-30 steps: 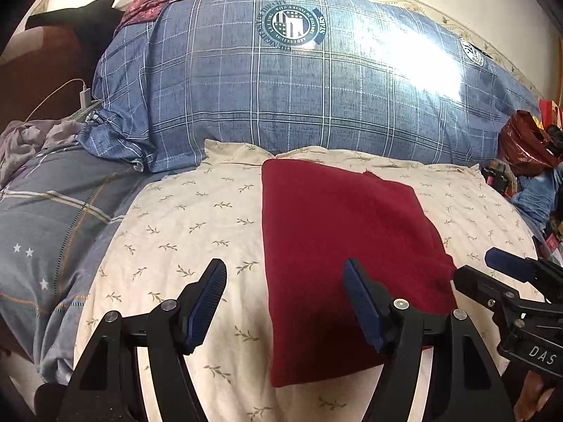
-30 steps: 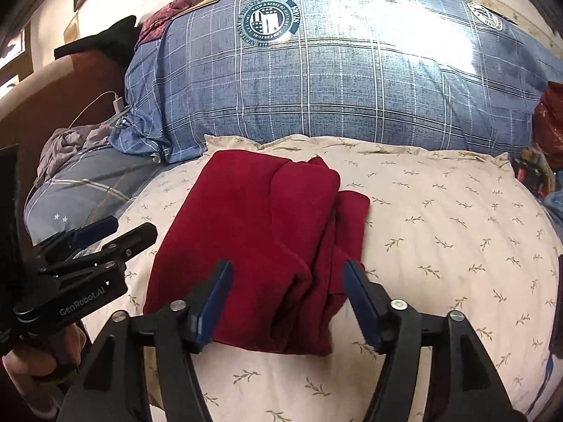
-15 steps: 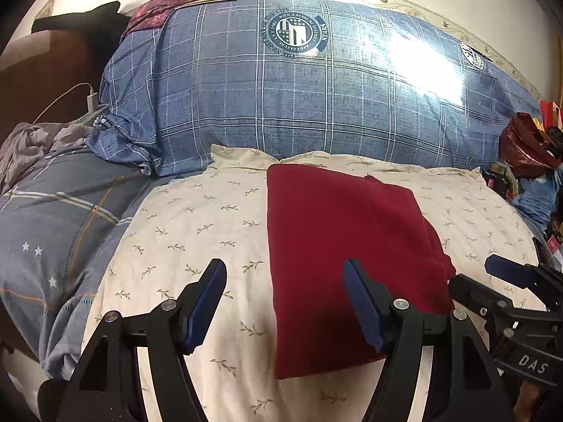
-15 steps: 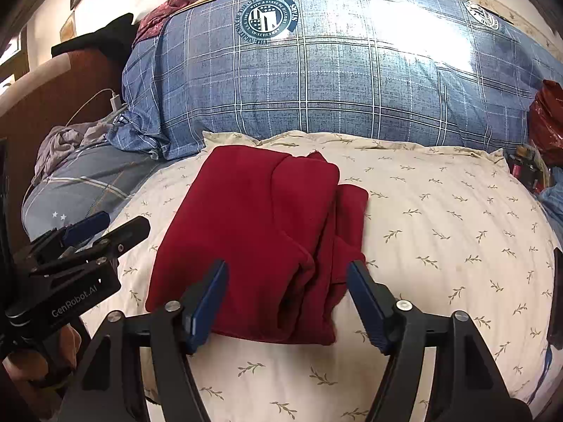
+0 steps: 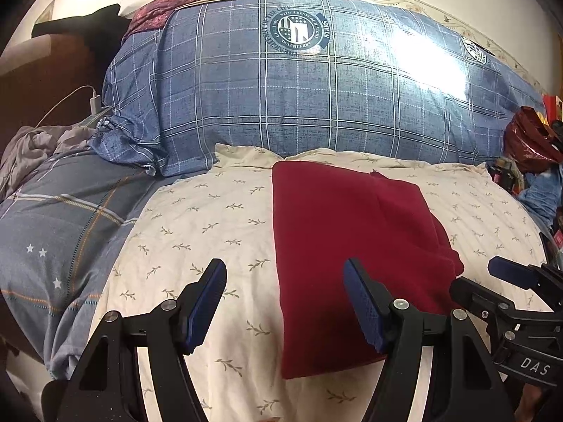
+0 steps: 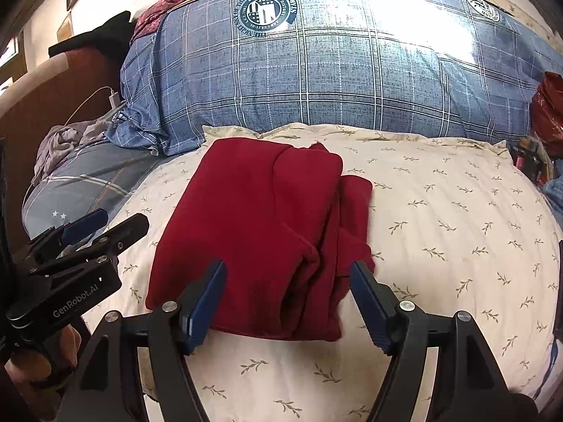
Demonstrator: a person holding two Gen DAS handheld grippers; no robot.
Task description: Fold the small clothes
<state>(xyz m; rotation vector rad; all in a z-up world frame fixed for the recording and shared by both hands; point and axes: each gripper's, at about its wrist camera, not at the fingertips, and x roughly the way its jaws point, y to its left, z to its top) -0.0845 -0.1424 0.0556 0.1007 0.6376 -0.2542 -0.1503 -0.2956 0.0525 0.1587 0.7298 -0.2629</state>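
I find the folded dark red garment [image 6: 260, 232] lying flat on the cream leaf-print bed sheet [image 6: 457, 218], just in front of the blue plaid pillow [image 6: 334, 81]. My left claw [image 5: 285, 302] stands apart over the garment's left edge, gripping nothing. My right claw [image 6: 286, 302] has just been opening and stands apart over the garment's near edge, its pads clear of the cloth.

A lived-in bedroom in a home. A bed [image 5: 197, 246] with a cream leaf-print sheet carries a big blue plaid pillow [image 5: 316, 98] against the wall; a phone charger [image 5: 95, 100] lies plugged in by the dark headboard [image 5: 45, 81], and loose clothes [image 5: 31, 147] are crumpled nearby.
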